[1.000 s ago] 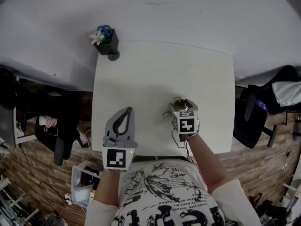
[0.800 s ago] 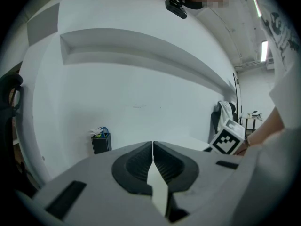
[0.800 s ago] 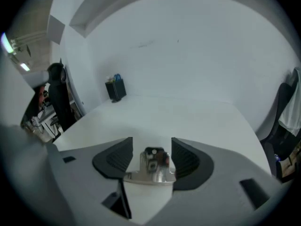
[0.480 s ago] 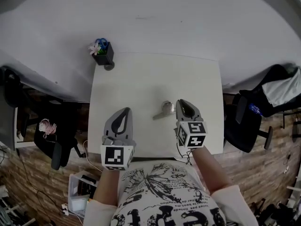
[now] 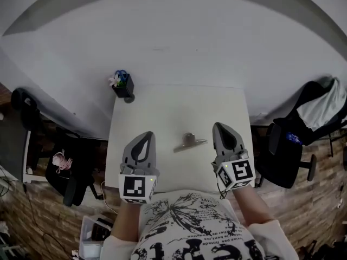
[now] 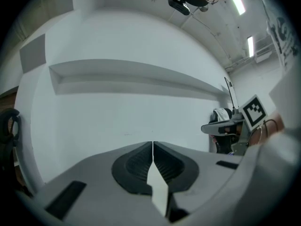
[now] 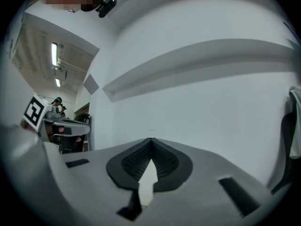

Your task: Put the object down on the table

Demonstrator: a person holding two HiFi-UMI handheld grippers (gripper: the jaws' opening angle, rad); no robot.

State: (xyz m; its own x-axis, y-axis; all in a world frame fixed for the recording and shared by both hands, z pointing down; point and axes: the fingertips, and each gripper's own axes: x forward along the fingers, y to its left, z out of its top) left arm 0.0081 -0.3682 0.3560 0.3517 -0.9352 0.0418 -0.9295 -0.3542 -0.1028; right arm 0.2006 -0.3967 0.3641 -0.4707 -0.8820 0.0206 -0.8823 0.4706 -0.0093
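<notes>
1. The object, a small grey metal piece with a flat arm, lies on the table in its front half. It sits between the two grippers and touches neither.
2. The right gripper has just been closing its jaws. They now meet at the tips with nothing between them, and its own view shows only bare wall beyond.
3. The left gripper also has its jaws pressed together and empty, and its view looks at the same wall.
4. Both gripper views show wall and no tabletop, so I judge that both grippers are held level, clear of the table surface. The set-down looks complete, and only a clean retreat is left.
5. To finish well, draw each gripper back toward the body on its own side, not across the middle where the object lies.
6. The right gripper is the nearer one to the object. Its tip should not swing left, or it could clip the flat arm.
7. The object looks light and may slide or spin if nudged. No view shows whether it rests fully flat, so nothing should bump the table.
8. The pot at the far left corner is well apart from everything and needs no care.
</notes>
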